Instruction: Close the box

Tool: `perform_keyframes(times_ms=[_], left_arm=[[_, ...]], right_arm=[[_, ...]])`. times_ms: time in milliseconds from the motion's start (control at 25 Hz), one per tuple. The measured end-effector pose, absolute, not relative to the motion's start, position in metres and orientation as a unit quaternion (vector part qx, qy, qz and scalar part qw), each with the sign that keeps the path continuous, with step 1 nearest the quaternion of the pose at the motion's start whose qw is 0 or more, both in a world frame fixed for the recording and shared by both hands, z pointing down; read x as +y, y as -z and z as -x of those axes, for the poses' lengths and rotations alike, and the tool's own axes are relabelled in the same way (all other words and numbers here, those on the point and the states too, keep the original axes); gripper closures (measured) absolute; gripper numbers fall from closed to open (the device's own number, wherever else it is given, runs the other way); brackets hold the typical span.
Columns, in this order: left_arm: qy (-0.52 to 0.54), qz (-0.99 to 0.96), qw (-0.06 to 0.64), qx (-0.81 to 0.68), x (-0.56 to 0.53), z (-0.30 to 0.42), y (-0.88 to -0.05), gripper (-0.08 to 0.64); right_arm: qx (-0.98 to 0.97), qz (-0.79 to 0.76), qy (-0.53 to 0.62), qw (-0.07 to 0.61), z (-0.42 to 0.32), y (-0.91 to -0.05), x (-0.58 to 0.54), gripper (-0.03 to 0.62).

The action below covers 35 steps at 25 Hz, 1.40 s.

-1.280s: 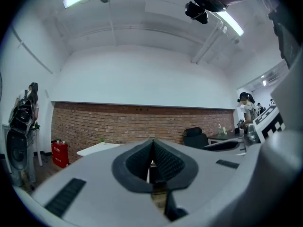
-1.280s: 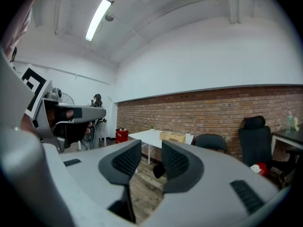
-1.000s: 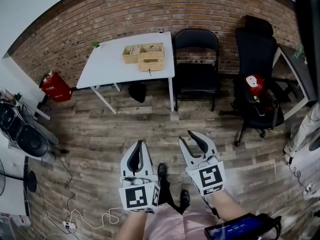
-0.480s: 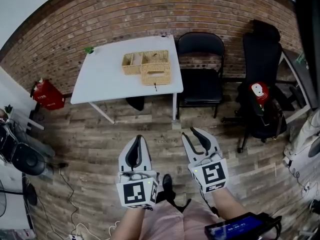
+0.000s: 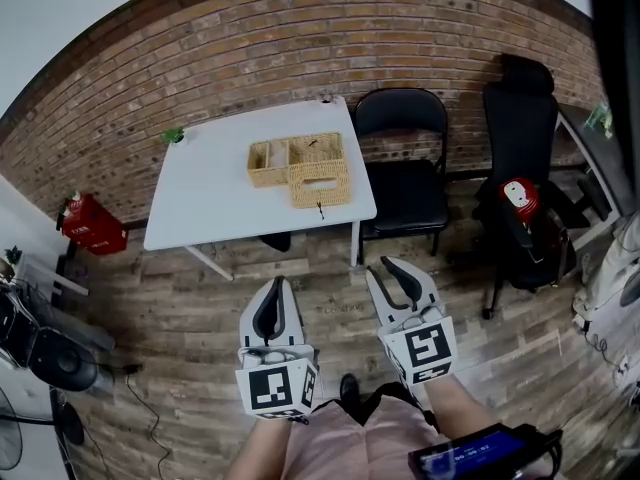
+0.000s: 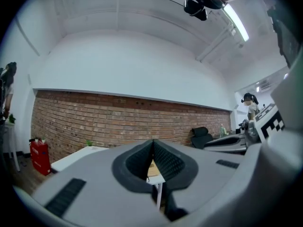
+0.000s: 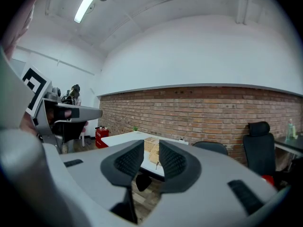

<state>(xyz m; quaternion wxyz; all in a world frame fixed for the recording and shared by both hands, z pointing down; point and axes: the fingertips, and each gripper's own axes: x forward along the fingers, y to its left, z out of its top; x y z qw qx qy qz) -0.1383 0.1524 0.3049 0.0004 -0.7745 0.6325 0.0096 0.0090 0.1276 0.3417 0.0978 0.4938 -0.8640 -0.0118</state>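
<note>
A wicker box (image 5: 298, 167) with open compartments stands on the white table (image 5: 210, 203); a woven lid part (image 5: 320, 184) lies at its front right. Both grippers hang over the wooden floor, well short of the table. My left gripper (image 5: 275, 286) has its jaws together at the tips with nothing between them. In the left gripper view (image 6: 153, 144) a sliver of the box (image 6: 152, 170) shows beyond the tips. My right gripper (image 5: 386, 268) keeps a narrow gap that is closing, with nothing between the jaws. The right gripper view (image 7: 151, 144) frames the distant box (image 7: 152, 157) in that gap.
A black folding chair (image 5: 405, 158) stands right of the table, and a black office chair (image 5: 525, 168) with a red item (image 5: 515, 194) further right. A red object (image 5: 88, 226) sits by the brick wall at left. A small green plant (image 5: 173, 135) is on the table's far corner.
The table and box have slid lower and nearer in the head view as I walked toward them. Both grippers stay in front of me; the right jaws have narrowed slightly.
</note>
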Motion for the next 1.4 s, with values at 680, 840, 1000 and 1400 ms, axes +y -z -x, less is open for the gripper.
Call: perform_keyframes(times_ms=[680, 840, 1000, 1400], left_arm=[[0.022, 0.782, -0.017, 0.623, 0.073, 0.141, -0.337, 0.549], [0.032, 0.779, -0.023, 0.625, 0.038, 0.142, -0.347, 0.549], [0.041, 0.775, -0.031, 0.630, 0.000, 0.143, -0.353, 0.549], [0.065, 0.757, -0.032, 0.649, -0.083, 0.142, -0.356, 0.549]], right_arm=[[-0.853, -0.513, -0.021, 0.099, -0.018, -0.370, 0.052, 0.492], [-0.853, -0.510, -0.035, 0.103, -0.019, -0.382, 0.016, 0.492], [-0.858, -0.500, -0.048, 0.108, -0.019, -0.391, -0.023, 0.492], [-0.871, -0.474, -0.073, 0.103, -0.021, -0.403, -0.115, 0.492]])
